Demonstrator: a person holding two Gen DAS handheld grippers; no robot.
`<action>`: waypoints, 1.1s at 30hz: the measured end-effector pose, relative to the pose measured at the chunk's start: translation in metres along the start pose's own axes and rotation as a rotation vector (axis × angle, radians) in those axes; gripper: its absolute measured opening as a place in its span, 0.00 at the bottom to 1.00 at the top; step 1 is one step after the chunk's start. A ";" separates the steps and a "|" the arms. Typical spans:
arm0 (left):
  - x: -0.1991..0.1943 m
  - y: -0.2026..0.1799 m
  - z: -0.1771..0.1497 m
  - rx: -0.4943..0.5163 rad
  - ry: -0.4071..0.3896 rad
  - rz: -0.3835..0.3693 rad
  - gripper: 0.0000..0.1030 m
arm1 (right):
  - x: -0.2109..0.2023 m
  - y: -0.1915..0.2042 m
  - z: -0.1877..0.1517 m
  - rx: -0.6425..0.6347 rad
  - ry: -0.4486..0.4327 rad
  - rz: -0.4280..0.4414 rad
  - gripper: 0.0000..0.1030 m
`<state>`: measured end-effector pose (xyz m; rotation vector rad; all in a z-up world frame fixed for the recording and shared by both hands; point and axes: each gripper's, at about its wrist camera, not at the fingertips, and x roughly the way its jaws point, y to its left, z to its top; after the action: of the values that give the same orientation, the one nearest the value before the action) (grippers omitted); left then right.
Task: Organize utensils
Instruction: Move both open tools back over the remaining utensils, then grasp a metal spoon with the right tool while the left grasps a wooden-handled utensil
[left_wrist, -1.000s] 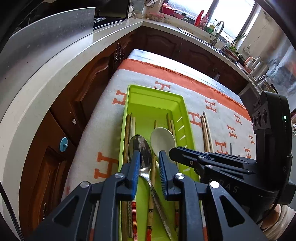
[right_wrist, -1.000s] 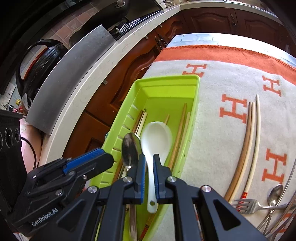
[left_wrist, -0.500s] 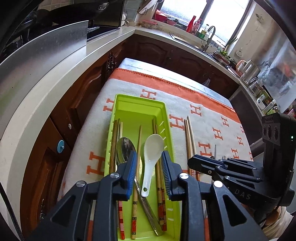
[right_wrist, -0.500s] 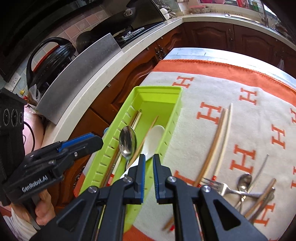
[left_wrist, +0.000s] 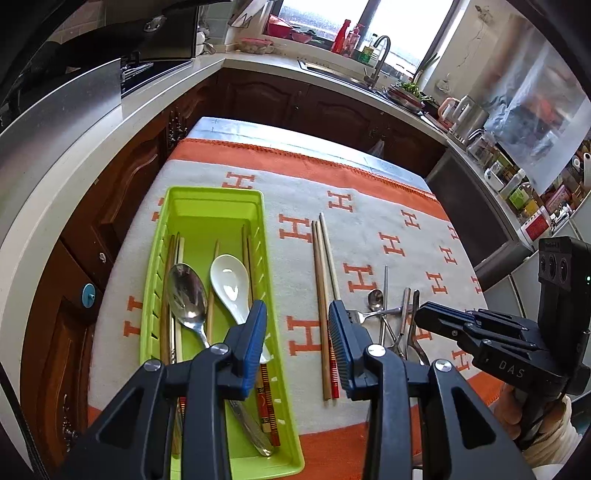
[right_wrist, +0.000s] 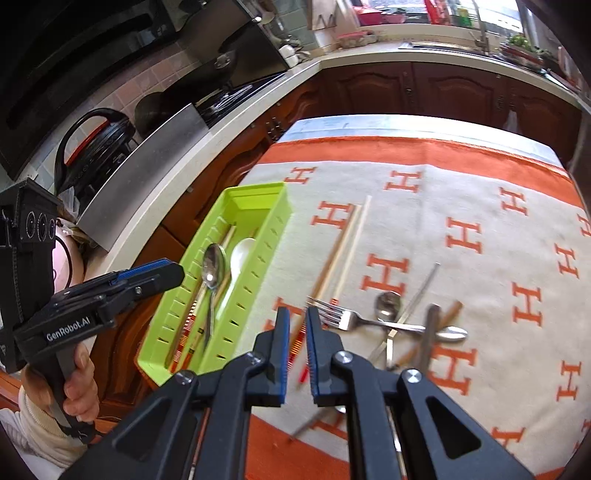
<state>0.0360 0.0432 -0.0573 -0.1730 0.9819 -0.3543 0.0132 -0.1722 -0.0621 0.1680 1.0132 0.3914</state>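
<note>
2 spoons (left_wrist: 186, 295) in green tray (left_wrist: 216, 201), 3 loose chopsticks (left_wrist: 321, 269); L gripper (left_wrist: 297, 345) just widened, empty; R gripper (right_wrist: 295, 339) nearly closed, empty

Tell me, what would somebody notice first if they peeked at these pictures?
Probably the bright green tray on the left side of the white cloth with orange H letters, holding a white spoon, a shiny metal spoon and chopsticks. Next, the jumbled pile of metal cutlery lying on the cloth to the tray's right, with a fork sticking out toward loose chopsticks.
</note>
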 end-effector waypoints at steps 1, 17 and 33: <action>0.002 -0.003 0.000 0.004 0.005 -0.004 0.32 | -0.002 -0.005 -0.002 0.011 -0.004 -0.007 0.10; 0.061 -0.066 -0.019 0.092 0.143 -0.083 0.39 | -0.005 -0.076 -0.041 0.078 0.023 -0.159 0.23; 0.093 -0.088 -0.026 0.121 0.230 -0.094 0.39 | 0.026 -0.087 -0.062 -0.045 0.039 -0.073 0.23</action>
<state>0.0419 -0.0724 -0.1177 -0.0689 1.1775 -0.5268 -0.0061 -0.2440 -0.1427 0.0826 1.0452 0.3518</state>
